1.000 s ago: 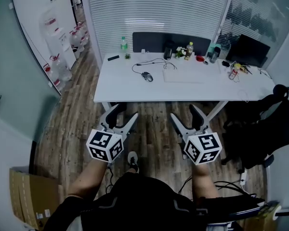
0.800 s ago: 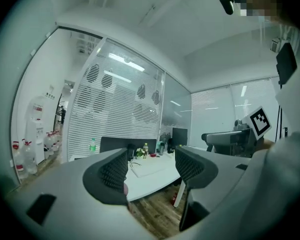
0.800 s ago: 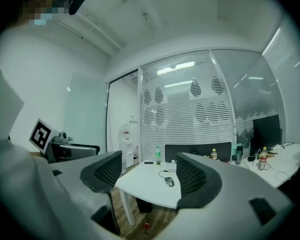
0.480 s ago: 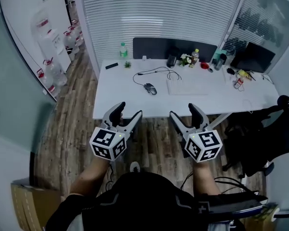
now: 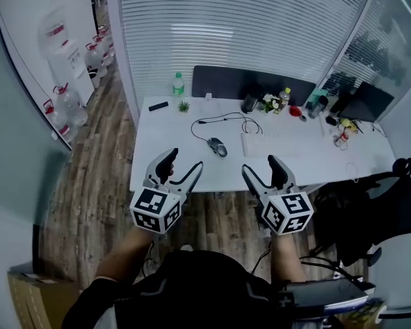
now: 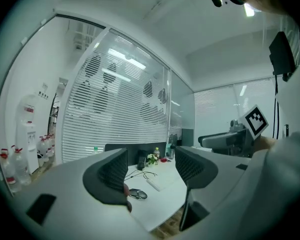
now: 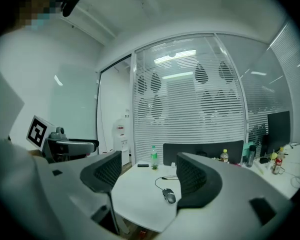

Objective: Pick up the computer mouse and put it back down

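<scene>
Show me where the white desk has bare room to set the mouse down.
The desk is bare left of the mouse, in front of the small plant. The back right, around the bottles, is crowded; the keyboard fills the middle.

The head view looks forward and steeply down from above, with the left gripper and the right gripper close below it and the white desk just beyond them. The left gripper view rides on its gripper and faces roughly level along the jaws toward the near desk. The right gripper view does the same, tilted slightly down. All three views share the desk, the mouse and the blinds. Each gripper view also catches the other gripper at its edge.
</scene>
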Demonstrator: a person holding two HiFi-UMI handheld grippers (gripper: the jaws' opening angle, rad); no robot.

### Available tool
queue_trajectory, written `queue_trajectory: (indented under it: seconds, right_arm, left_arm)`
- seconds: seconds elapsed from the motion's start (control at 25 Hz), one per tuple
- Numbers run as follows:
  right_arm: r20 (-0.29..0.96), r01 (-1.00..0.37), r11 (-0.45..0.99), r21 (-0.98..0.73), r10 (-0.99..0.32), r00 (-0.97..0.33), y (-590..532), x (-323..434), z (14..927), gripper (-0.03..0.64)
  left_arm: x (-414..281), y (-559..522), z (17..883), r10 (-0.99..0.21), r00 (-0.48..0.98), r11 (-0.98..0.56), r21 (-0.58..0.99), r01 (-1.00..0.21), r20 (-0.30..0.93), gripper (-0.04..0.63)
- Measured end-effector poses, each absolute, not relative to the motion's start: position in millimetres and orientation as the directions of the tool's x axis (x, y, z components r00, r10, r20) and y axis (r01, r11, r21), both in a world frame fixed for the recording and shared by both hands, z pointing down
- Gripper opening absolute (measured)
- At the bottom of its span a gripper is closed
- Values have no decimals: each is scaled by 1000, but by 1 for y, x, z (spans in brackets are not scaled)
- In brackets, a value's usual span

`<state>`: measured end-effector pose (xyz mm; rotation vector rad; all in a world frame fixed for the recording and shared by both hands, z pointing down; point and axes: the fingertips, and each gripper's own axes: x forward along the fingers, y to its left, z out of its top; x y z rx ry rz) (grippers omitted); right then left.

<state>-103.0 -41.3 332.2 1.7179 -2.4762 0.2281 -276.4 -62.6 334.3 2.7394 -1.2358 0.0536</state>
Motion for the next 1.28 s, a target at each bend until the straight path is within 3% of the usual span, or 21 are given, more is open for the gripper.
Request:
queue_trajectory:
  seconds: [0.68, 1.28]
  right_arm:
    - [131, -913, 401, -81, -903, -408, -133, -92, 327, 344]
    - [148, -820, 571, -52, -807, -571, -257, -31, 331, 365]
  left_arm:
    - [-274, -141, 345, -796, 595, -584, 115, -803, 114, 308]
    - [-204, -241, 345, -876, 464, -453, 108, -885, 129, 308]
